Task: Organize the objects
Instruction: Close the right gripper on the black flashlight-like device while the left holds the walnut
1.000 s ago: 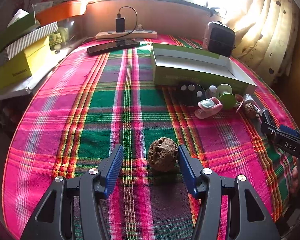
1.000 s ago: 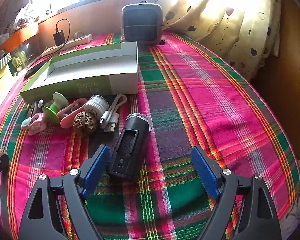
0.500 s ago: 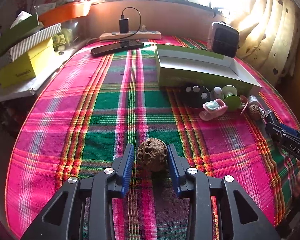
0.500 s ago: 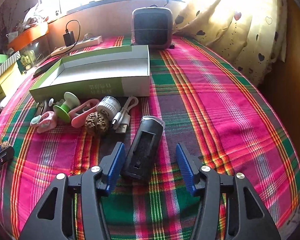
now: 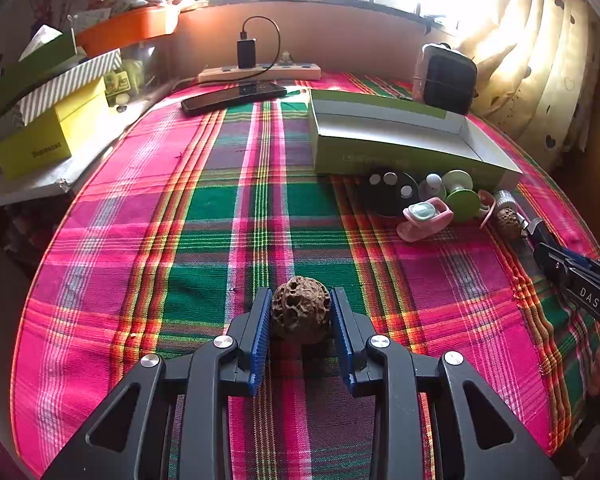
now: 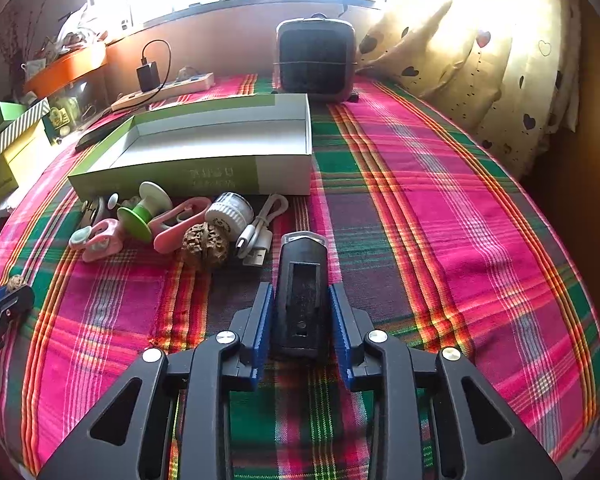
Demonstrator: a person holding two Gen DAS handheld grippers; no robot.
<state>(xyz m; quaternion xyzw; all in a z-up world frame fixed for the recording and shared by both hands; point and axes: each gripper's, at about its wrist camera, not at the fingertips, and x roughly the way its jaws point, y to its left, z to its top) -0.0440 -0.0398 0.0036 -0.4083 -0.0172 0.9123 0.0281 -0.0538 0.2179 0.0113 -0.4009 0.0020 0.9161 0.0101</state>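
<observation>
Between the blue pads (image 5: 260, 332) of the left gripper (image 5: 301, 326), low in the left wrist view, a brown, deeply pitted walnut (image 5: 300, 314) is clamped across its widest part while it rests on the plaid tablecloth (image 5: 204, 216). The nut is judged to be light, hard and rigid, with a rough shell that should not slip against the ribbed pads; because it is round, it is best taken across the middle, as here, so that it cannot roll out. Ahead and to the right of this gripper an open green and white cardboard box (image 5: 384, 152) is seen, the likely place for the gathered things, with small items strewn along its near wall. In the right wrist view, a black oblong device (image 6: 300, 292) with a clear front cap and a recessed slot on top lies lengthwise between the fingers of the right gripper (image 6: 300, 322), on the cloth. The jaws are closing on it and the pads (image 6: 342, 328) are seen against its two long flanks. It is judged to be stiff, smooth plastic and heavier than the nut, so a hold on the flat flanks near mid-length is advised, clear of the cap. Ahead and to the left of this gripper a second walnut (image 6: 204, 244), a white USB cable (image 6: 258, 228) and the same box (image 6: 204, 174) are seen.
</observation>
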